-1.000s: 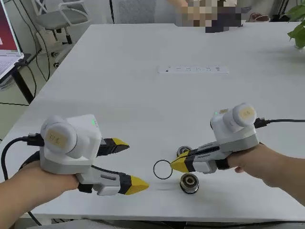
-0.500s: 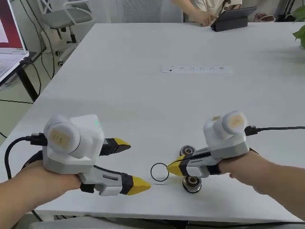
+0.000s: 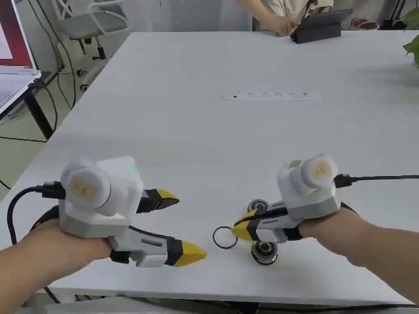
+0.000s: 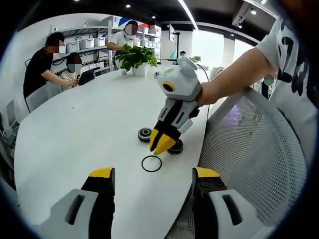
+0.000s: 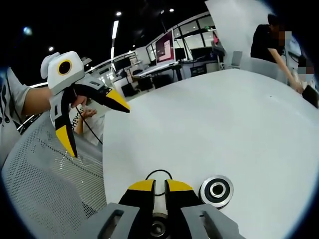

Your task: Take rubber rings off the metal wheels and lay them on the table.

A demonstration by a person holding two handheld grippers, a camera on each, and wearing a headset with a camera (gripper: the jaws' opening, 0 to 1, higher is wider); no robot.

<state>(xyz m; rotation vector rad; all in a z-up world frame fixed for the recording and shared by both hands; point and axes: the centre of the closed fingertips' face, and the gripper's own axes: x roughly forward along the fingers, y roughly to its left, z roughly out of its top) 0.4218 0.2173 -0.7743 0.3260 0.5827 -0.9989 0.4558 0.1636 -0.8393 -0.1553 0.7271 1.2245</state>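
A black rubber ring (image 3: 224,237) (image 4: 151,163) lies about flat on the white table (image 3: 196,131), near its front edge. My right gripper (image 3: 238,229) (image 4: 160,147) (image 5: 159,186) has its yellow jaws closed at the ring's right edge, and the ring's arc (image 5: 158,173) shows just past the tips. Two metal wheels flank this gripper, one behind it (image 3: 257,207) (image 4: 145,134) (image 5: 216,190) and one in front of it (image 3: 264,250) (image 4: 174,147). My left gripper (image 3: 180,224) (image 4: 153,174) (image 5: 94,124) hovers open to the left of the ring, holding nothing.
A white power strip (image 3: 272,95) lies mid-table. At the far end a person's hands rest by a dark tablet (image 3: 315,29). An office chair (image 3: 85,26) stands at the far left. The table's front edge (image 3: 216,296) runs just below the wheels.
The right gripper has shifted slightly right and down, and the ring has moved with it. The wheels and the left gripper have stayed put. The camera tilted a little.
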